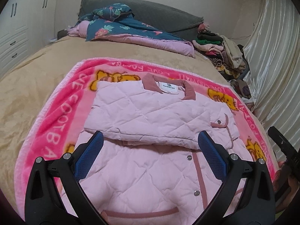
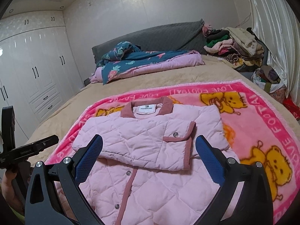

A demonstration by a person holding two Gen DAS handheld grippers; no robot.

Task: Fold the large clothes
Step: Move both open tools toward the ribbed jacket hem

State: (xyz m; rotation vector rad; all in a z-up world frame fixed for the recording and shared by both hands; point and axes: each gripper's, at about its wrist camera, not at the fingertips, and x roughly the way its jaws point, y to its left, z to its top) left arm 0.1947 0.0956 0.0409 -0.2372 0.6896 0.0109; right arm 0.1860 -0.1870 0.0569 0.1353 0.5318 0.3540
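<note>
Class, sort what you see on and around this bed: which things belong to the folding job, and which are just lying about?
Belongs to the job:
pink quilted jacket
left gripper, open
right gripper, open

Just lying about:
pink bear blanket
floral quilt
clothes pile

Pale pink quilted jacket [image 1: 150, 112] with dusty-rose trim on a hot-pink blanket [image 1: 61, 101] printed with yellow bears.

Both wrist views look down close over the quilted jacket [image 1: 150, 112] [image 2: 150, 140], sharing the bed [image 1: 37, 75] [image 2: 215, 71] beyond.
</note>
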